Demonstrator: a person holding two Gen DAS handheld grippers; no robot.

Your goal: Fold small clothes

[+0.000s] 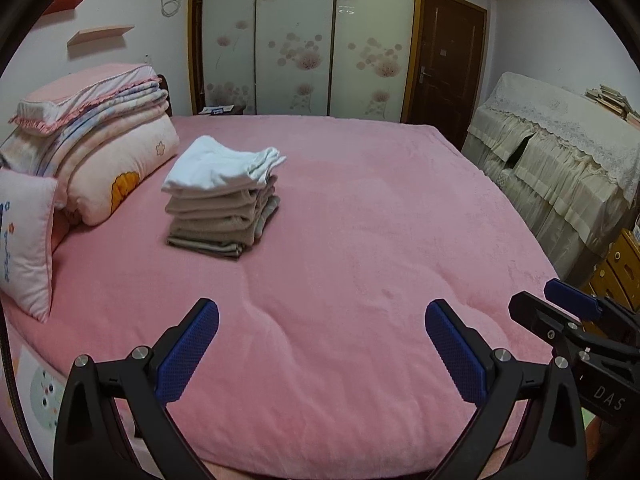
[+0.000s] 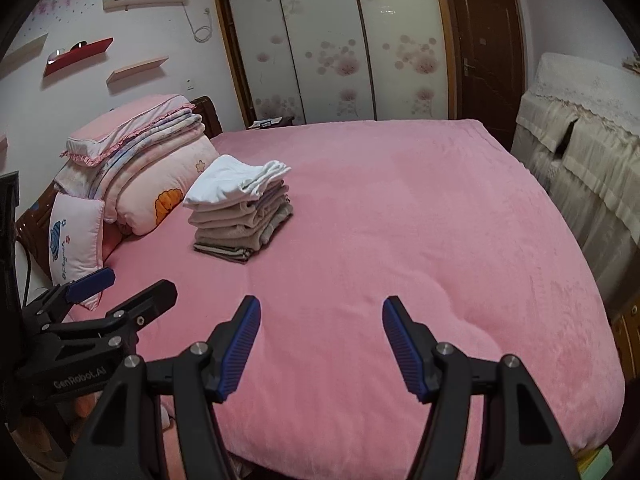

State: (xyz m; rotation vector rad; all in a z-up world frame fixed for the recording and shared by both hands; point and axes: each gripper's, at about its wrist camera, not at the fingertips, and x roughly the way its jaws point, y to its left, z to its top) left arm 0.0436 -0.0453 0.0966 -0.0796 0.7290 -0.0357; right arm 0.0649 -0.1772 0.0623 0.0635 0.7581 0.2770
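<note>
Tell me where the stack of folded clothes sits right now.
The stack of folded clothes sits on the pink bed, left of centre in both views, beside the rolled quilt.

The wide pink plush bedspread (image 1: 360, 208) lies bare across its near half and its right side, so both open grippers have free passage forward. A neat stack of folded beige and grey clothes topped by a white garment (image 1: 222, 200) stands left of centre, the only thing on the open surface. Just beyond it, piled pink quilts and pillows (image 1: 104, 140) wall off the left edge. Cream lace-draped furniture (image 1: 560, 152) flanks the right side; the gap between looks narrow, perhaps impassable.
</note>
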